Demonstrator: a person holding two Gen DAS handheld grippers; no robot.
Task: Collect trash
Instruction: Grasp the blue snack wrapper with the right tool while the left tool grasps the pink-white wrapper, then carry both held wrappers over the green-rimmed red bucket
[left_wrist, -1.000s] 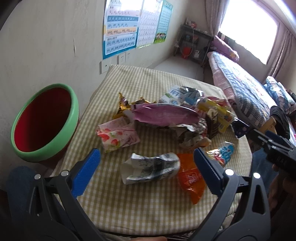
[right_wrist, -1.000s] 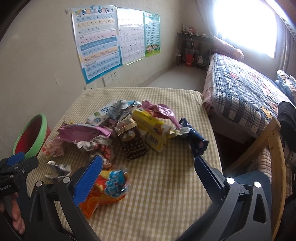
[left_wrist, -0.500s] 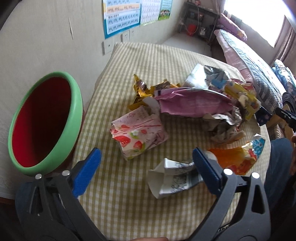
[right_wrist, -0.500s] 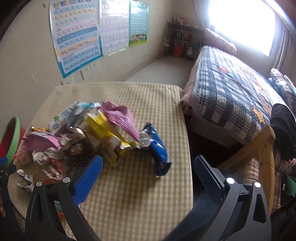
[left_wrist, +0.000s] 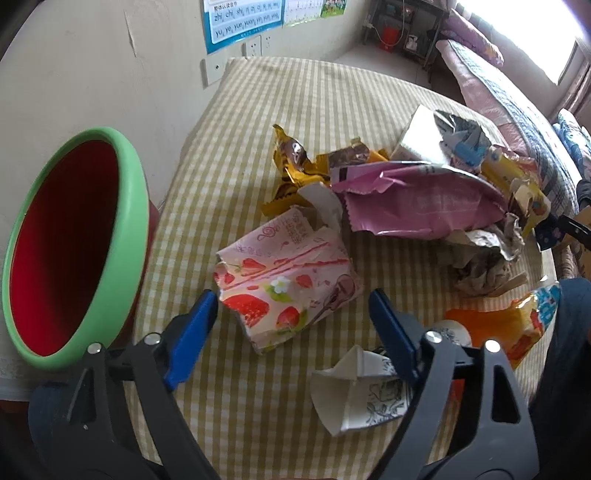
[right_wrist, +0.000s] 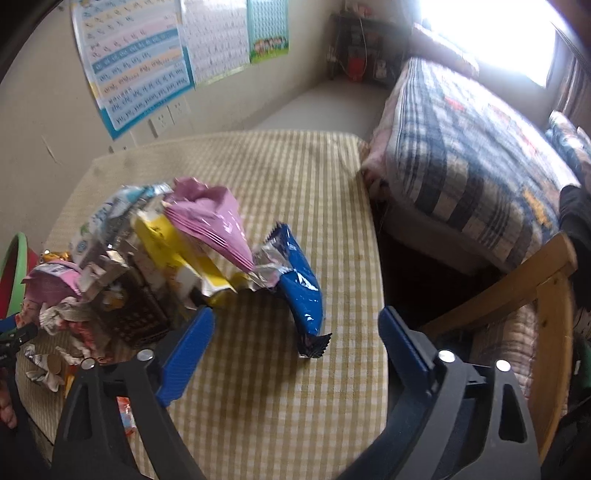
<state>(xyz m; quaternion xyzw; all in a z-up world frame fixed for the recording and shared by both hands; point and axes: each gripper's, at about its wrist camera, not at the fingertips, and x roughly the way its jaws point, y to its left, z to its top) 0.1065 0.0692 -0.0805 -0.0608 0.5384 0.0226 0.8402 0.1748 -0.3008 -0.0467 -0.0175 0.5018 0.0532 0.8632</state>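
A heap of wrappers lies on the checked table (left_wrist: 288, 96). In the left wrist view my left gripper (left_wrist: 291, 306) hangs over a crumpled pink strawberry carton (left_wrist: 284, 284); its jaws are closing, the carton lies between the blue fingers, and no pad presses on it. A red bin with a green rim (left_wrist: 70, 243) stands at the left. In the right wrist view my right gripper (right_wrist: 295, 325) is above a blue wrapper (right_wrist: 301, 284); its jaws are closing too, with the wrapper's lower end between them, untouched.
A pink foil bag (left_wrist: 417, 199), gold wrappers (left_wrist: 295, 162), a white printed carton (left_wrist: 362, 391) and an orange packet (left_wrist: 498, 325) lie around. A bed (right_wrist: 469, 147) and a wooden chair frame (right_wrist: 546, 295) stand right of the table. Posters (right_wrist: 140, 66) hang on the wall.
Both grippers have dropped closer to the table and their jaws have narrowed. The left moved from the white carton to the strawberry carton; the right swung from the orange packet to the blue wrapper.
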